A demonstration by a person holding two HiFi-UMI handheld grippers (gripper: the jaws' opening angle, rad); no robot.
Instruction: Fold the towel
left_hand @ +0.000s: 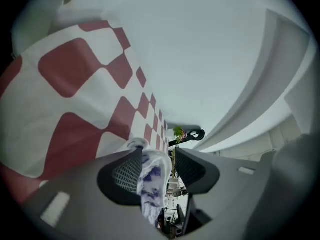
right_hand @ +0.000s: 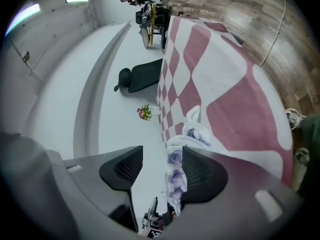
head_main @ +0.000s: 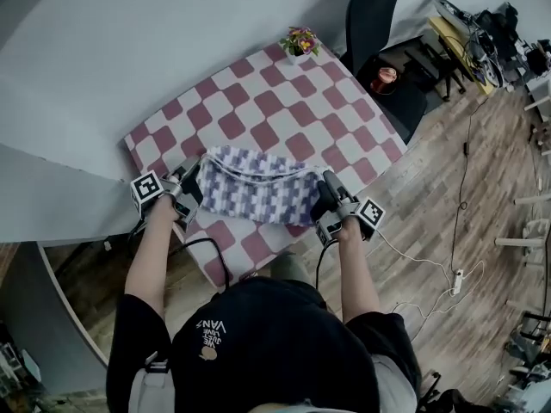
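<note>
A purple-and-white checked towel [head_main: 258, 188] lies folded across the near edge of the table with the red-and-white checked cloth [head_main: 284, 101]. My left gripper [head_main: 194, 183] is at the towel's left end and my right gripper [head_main: 325, 189] at its right end. In the left gripper view the jaws of the left gripper [left_hand: 159, 154] stand apart; the towel's edge [left_hand: 150, 184] hangs against the left pad with a gap to the other. In the right gripper view the right gripper [right_hand: 162, 151] is open too, the towel [right_hand: 175, 176] resting against its right pad.
A small pot of flowers [head_main: 299, 41] stands at the table's far corner. A black chair [head_main: 374, 15] is behind the table on the right. Cables and a power strip [head_main: 457, 278] lie on the wooden floor, with cluttered equipment [head_main: 491, 41] at the far right.
</note>
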